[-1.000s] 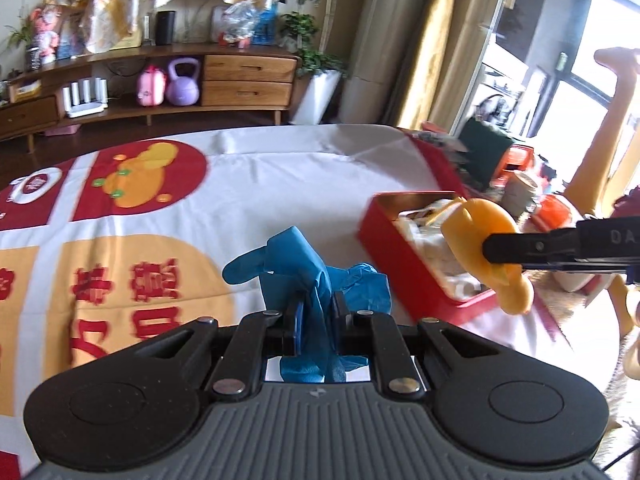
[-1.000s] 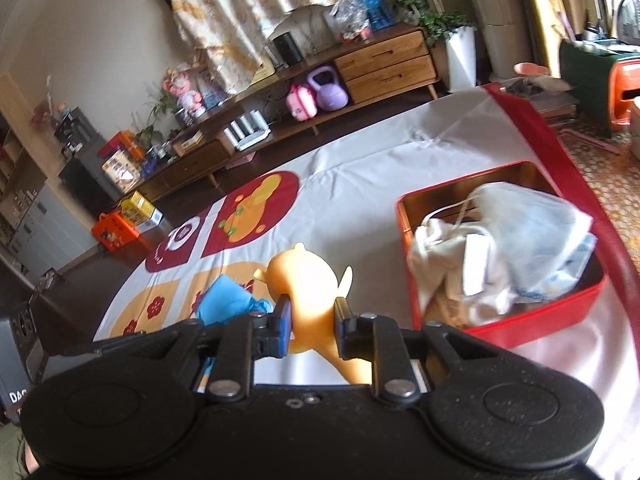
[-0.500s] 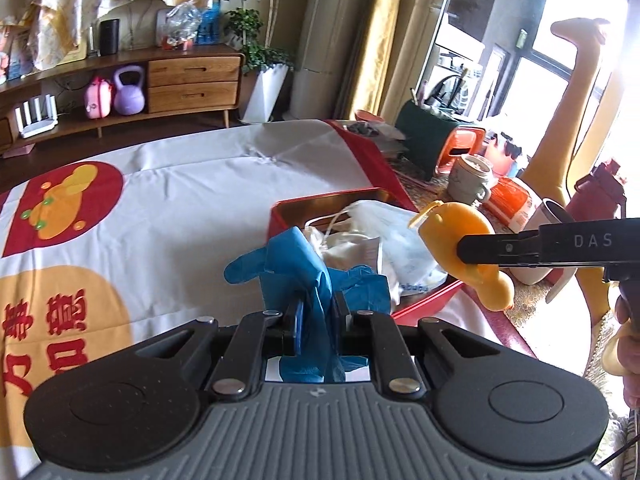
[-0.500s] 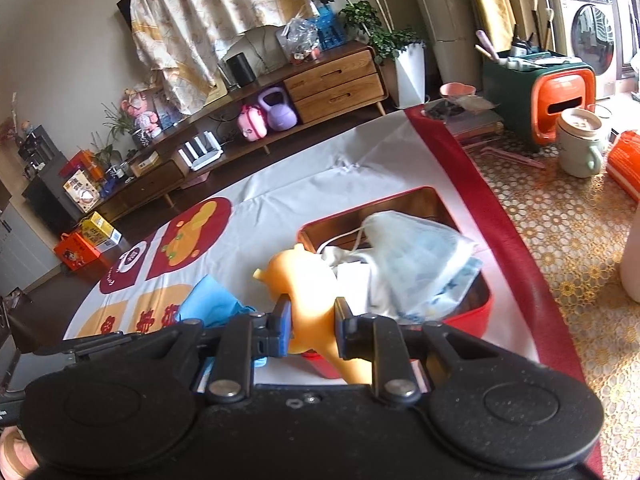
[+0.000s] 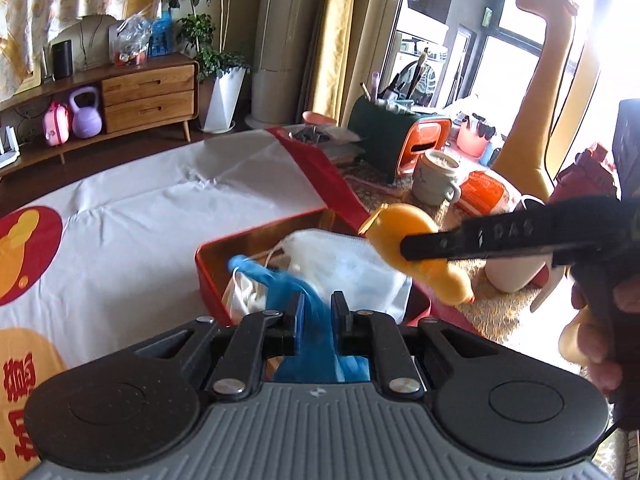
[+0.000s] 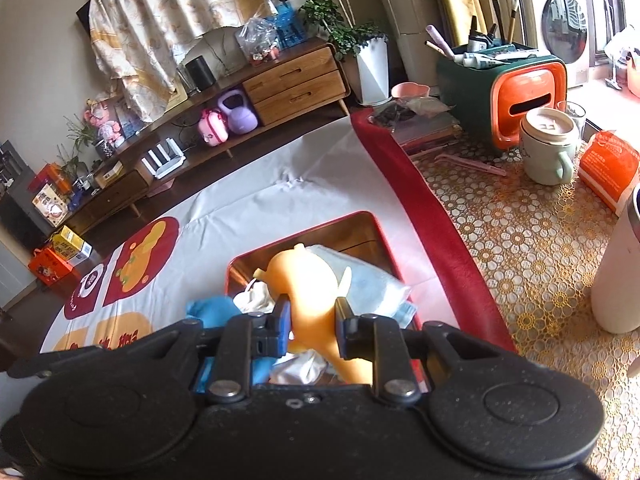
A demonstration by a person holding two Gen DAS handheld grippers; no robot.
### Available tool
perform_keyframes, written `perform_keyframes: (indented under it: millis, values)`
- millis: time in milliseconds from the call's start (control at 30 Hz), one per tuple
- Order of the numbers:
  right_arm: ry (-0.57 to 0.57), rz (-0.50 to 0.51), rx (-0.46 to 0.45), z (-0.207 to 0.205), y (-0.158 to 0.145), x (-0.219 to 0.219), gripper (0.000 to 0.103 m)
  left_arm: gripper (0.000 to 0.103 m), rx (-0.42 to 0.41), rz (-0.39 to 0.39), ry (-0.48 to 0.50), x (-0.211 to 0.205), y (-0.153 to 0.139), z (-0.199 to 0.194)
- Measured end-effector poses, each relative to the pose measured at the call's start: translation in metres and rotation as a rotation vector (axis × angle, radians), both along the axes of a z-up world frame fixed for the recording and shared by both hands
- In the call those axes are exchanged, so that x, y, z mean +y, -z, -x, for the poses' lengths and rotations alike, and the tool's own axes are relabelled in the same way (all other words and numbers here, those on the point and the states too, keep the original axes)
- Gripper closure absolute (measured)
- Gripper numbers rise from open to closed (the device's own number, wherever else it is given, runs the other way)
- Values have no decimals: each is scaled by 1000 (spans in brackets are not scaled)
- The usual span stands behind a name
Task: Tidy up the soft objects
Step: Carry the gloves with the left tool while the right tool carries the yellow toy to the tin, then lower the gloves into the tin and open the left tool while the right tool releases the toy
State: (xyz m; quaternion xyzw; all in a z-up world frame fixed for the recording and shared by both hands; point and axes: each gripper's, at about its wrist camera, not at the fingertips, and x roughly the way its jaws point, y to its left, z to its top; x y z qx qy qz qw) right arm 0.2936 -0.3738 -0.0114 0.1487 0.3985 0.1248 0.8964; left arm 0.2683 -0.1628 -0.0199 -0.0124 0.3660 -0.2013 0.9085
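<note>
My left gripper is shut on a blue rubber glove and holds it over the near edge of a red tin box. The box holds a white face mask and a cream cloth. My right gripper is shut on an orange soft toy above the same box. The toy and the right gripper's finger show at the right of the left wrist view. The glove shows at the left of the right wrist view.
The box sits on a white cloth with red and yellow prints and a red border. To the right on a lace cover stand a mug, an orange-green organiser, an orange packet and a white bottle.
Both grippers have moved to the right over the red box, still holding the glove and the toy. The glove now hangs over the box's contents.
</note>
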Motion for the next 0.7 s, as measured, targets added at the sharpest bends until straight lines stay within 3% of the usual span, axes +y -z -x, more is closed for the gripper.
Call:
perform_keyframes:
  millis: [200, 367, 700]
  values:
    - [12, -1, 32, -20, 16, -2, 82, 89, -28, 0, -14, -10, -9, -30]
    - [0, 13, 55, -31, 31, 6, 80, 89, 22, -20, -48, -14, 9, -54]
    - [-10, 44, 103, -46, 58, 17, 79, 89, 77, -32, -53, -10, 41, -59]
